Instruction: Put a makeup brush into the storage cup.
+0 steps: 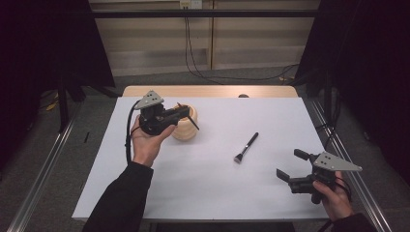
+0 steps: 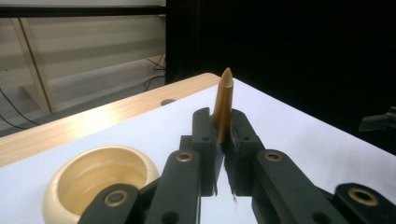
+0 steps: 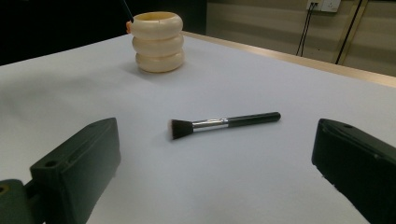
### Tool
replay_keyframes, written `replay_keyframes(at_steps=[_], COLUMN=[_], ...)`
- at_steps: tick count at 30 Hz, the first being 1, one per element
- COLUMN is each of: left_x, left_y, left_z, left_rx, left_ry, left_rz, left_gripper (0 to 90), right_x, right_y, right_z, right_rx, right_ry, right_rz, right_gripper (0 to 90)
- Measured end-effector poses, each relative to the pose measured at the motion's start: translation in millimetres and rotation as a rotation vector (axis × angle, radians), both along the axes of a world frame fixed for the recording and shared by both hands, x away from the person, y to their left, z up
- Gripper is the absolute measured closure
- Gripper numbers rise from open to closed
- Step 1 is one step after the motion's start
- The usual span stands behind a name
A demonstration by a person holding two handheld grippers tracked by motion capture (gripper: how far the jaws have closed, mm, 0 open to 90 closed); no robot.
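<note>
The left hand-held gripper (image 1: 186, 113) is raised over the far left part of the white surface (image 1: 208, 193), directly above the cream ribbed holder (image 1: 185, 129). Its jaws are closed tight on a slim golden-brown handle (image 2: 223, 109), whose pointed end sticks up past the jaw tips in the left gripper view; in the high view a dark thin end (image 1: 193, 122) of the same held tool slants down over the holder's rim. The holder's open mouth (image 2: 100, 179) lies just below and to the left of the jaws in that view.

The right hand-held gripper (image 1: 289, 166) sits low at the near right corner of the surface, jaws spread wide with nothing between them. They point toward a black-handled makeup brush (image 1: 246, 147) lying flat on the surface near the middle, bristles toward the near side, handle toward the far side. The brush (image 3: 224, 123) lies well apart from the holder (image 3: 157, 41) and from both grippers.
</note>
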State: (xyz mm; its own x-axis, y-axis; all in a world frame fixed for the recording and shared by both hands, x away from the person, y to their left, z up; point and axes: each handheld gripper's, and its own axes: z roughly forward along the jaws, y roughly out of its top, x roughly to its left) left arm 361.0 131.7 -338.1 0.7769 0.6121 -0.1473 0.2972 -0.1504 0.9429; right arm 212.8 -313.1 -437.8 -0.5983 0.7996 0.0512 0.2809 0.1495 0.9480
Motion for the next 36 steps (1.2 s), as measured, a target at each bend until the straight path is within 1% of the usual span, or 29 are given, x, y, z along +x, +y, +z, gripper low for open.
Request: replay_keyframes(at_steps=[1,2,3,4,5,7,8,9,10,11,13,16,18,19,20,21,22,24,25,26,28,30,31,33,34,35,36], left_x=[0.4,1.2,3.2,5.2,6.3,9.8,11.2,13.0,14.1,14.4,17.3,20.2,20.2,21.4,22.1,23.1,25.9,29.5,32.5,34.2,37.6,41.2,42.1,44.1,45.5,45.7,46.7], left_y=[0.4,0.7,1.5,2.8,3.8,5.7,6.6,7.8,8.9,8.3,8.8,9.9,9.3,9.1,9.1,8.9,9.7,11.4,11.9,13.3,13.7,15.1,15.0,14.1,14.0,13.5,13.5], left_z=[2.0,2.9,3.8,5.4,7.2,9.2,10.1,10.6,11.6,11.9,12.5,14.2,15.9,15.7,15.9,15.6,14.1,12.1,9.5,8.5,5.4,3.7,3.3,1.2,-0.2,-1.1,-2.8], left_rx=[0.015,0.012,0.000,-0.002,0.006,-0.001,0.002,-0.013,-0.006,-0.001,0.011,0.010,0.032,0.024,0.033,0.041,0.034,0.052,0.033,0.043,0.035,0.027,0.036,0.052,0.067,0.062,0.073], left_ry=[-0.001,0.000,-0.003,-0.003,-0.001,-0.005,-0.008,-0.004,-0.006,-0.006,-0.013,-0.014,-0.028,-0.027,-0.027,-0.029,-0.021,-0.024,-0.016,-0.016,-0.010,-0.007,-0.009,-0.013,-0.014,-0.007,-0.006], left_rz=[0.013,0.016,0.009,0.013,0.030,0.036,0.037,0.037,0.059,0.069,0.074,0.074,0.089,0.082,0.090,0.102,0.105,0.114,0.123,0.127,0.153,0.160,0.170,0.167,0.167,0.167,0.171], left_gripper=[83.8,83.8,83.8,83.8,83.8,83.8,83.8,83.8,83.8,83.8,83.8,83.8,83.8,83.8,83.8,83.8,83.8,83.8,83.8,83.8,83.8,83.8,83.8,83.8,83.8,83.8,83.8], right_x=[0.3,-0.1,0.1,0.0,0.0,-0.4,-0.2,-0.2,0.0,-0.1,-0.1,0.0,0.0,0.0,0.1,0.0,0.1,0.0,0.0,0.0,0.1,0.1,0.0,0.1,0.0,-0.2,-0.3], right_y=[-0.1,0.1,0.2,0.3,0.4,0.3,0.5,0.6,0.6,0.6,0.8,0.4,0.4,0.3,0.3,0.5,0.3,0.4,0.2,0.2,0.1,0.0,0.0,0.2,0.4,0.6,0.7], right_z=[-0.2,-0.2,-0.4,-0.4,-0.4,-0.1,-0.3,-0.5,-0.7,-0.7,-0.7,-0.9,-0.9,-0.9,-1.0,-1.0,-1.0,-1.0,-1.1,-1.2,-1.2,-1.3,-1.4,-1.4,-1.4,-1.4,-1.5], right_rx=[0.001,0.003,-0.001,-0.001,0.002,0.004,0.002,0.004,0.003,0.005,0.007,-0.002,-0.003,-0.003,-0.002,0.004,0.001,0.002,-0.001,-0.003,-0.001,-0.001,-0.002,-0.003,0.000,0.000,0.000], right_ry=[0.002,0.009,0.006,0.006,0.001,0.003,0.001,0.004,0.004,0.007,0.007,0.002,0.000,-0.001,0.001,0.004,0.003,0.002,0.001,0.000,0.000,0.000,0.000,-0.001,0.000,0.002,0.003], right_rz=[0.001,0.000,-0.004,-0.002,0.006,0.015,0.015,0.017,0.019,0.019,0.020,0.021,0.023,0.021,0.021,0.020,0.022,0.019,0.022,0.023,0.023,0.022,0.021,0.022,0.022,0.024,0.024], right_gripper=[0.4,0.5,0.4,0.4,0.4,0.4,0.4,0.4,0.4,0.4,0.4,0.5,0.5,0.5,0.5,0.5,0.5,0.5,0.5,0.6,0.6,0.6,0.6,0.6,0.6,0.6,0.6])
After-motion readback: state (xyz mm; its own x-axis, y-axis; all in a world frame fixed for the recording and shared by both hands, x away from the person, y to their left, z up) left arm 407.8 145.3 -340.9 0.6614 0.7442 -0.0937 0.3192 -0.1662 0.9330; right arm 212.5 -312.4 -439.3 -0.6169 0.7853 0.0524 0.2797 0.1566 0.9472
